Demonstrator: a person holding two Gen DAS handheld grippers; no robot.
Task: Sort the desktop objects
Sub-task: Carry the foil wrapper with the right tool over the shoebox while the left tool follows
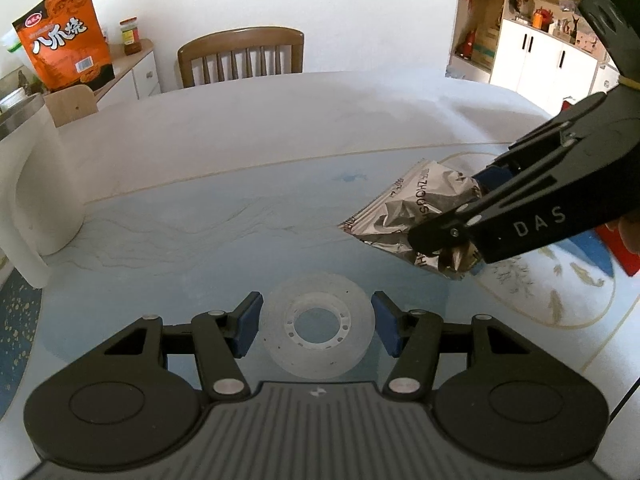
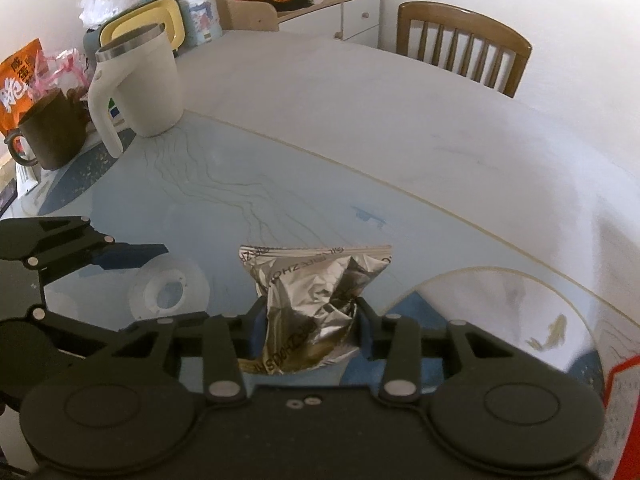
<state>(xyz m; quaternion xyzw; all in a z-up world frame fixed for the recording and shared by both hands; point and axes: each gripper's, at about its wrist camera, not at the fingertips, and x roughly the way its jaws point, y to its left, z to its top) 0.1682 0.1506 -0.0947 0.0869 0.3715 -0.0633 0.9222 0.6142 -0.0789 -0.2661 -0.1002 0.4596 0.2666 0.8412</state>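
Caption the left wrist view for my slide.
Left gripper open around tape roll; right gripper clamps foil packet.

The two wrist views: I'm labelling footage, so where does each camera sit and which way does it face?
Left wrist: sits on the left gripper, looking along its open fingers at the tape roll; the right gripper enters from the right.
Right wrist: sits on the right gripper, shut on the foil packet; the left gripper shows at left.
Shared: tape roll, packet, white mug, chair.

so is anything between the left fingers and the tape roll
Nothing visible. The tape roll lies flat on the table, inside the open left gripper, a blue pad on each side. The foil packet is off to the right, pinched by the right gripper.
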